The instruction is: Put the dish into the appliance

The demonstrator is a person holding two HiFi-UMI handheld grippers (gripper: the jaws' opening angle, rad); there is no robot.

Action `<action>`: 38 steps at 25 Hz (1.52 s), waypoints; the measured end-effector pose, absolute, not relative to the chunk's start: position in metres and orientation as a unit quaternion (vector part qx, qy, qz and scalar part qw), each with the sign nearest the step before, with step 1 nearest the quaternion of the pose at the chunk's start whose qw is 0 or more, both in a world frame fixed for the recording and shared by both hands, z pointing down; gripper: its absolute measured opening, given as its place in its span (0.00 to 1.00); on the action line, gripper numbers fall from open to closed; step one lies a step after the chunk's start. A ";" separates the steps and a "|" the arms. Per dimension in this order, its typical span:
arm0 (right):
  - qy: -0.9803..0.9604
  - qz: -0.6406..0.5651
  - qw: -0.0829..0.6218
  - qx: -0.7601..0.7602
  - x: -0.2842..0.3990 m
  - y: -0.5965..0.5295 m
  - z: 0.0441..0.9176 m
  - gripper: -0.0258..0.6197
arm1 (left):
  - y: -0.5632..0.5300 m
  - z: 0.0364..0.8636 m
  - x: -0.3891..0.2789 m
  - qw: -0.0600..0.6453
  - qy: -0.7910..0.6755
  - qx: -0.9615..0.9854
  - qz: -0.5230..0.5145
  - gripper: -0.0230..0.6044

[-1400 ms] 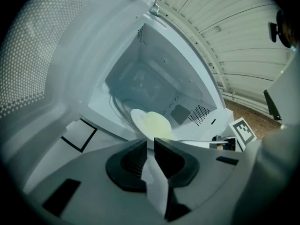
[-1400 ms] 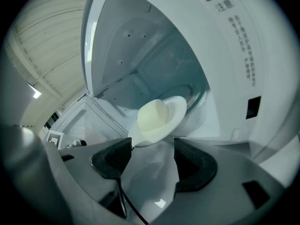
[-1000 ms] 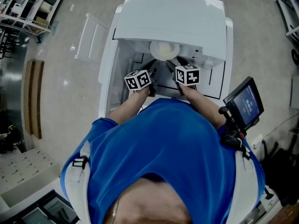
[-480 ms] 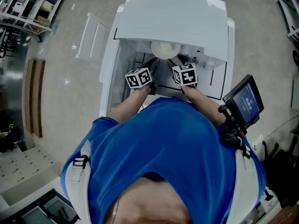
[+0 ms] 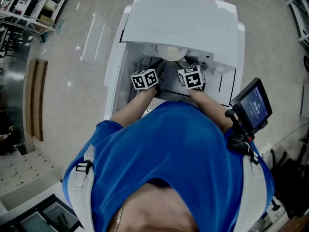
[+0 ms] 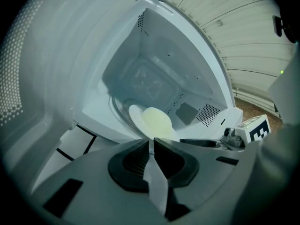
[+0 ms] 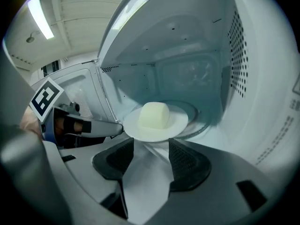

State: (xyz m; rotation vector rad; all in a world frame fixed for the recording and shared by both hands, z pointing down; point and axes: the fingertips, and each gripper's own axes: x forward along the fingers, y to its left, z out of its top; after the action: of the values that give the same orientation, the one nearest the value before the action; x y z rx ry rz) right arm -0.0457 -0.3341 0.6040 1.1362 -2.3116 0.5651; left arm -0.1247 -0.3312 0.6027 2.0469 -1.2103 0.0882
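Observation:
A white plate carrying a pale yellow block of food hovers at the mouth of the open white microwave, over its glass turntable. My left gripper is shut on the plate's rim, its jaws nearly together. In the right gripper view the left gripper reaches in from the left and meets that rim. My right gripper is open, with the plate's near edge just beyond its tips. From the head view the plate shows under the microwave's top edge, with both marker cubes just below it.
The microwave door stands swung open to the left. Perforated cavity walls close in on the right. A small screen on a mount sits at my right side. Shelving stands far left.
Both grippers and the plate have edged a little deeper toward the cavity; the right marker cube has shifted slightly left and up.

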 end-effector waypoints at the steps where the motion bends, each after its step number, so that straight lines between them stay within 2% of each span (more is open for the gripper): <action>1: -0.849 0.205 0.251 0.417 -0.046 -0.334 0.604 0.41 | -0.332 0.603 -0.125 0.371 -0.473 0.798 0.037 0.09; 10: -0.848 0.189 0.264 0.419 -0.048 -0.362 0.614 0.41 | -0.361 0.607 -0.129 0.344 -0.481 0.804 0.064 0.09; 38: -0.845 0.195 0.282 0.410 -0.061 -0.371 0.601 0.41 | -0.380 0.594 -0.129 0.351 -0.478 0.802 0.068 0.09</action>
State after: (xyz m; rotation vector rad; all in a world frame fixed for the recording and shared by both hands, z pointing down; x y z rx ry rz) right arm -0.0608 -0.3705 0.6010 1.0985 -2.2629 0.5227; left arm -0.1292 -0.3799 0.5943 2.0766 -1.2384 0.1771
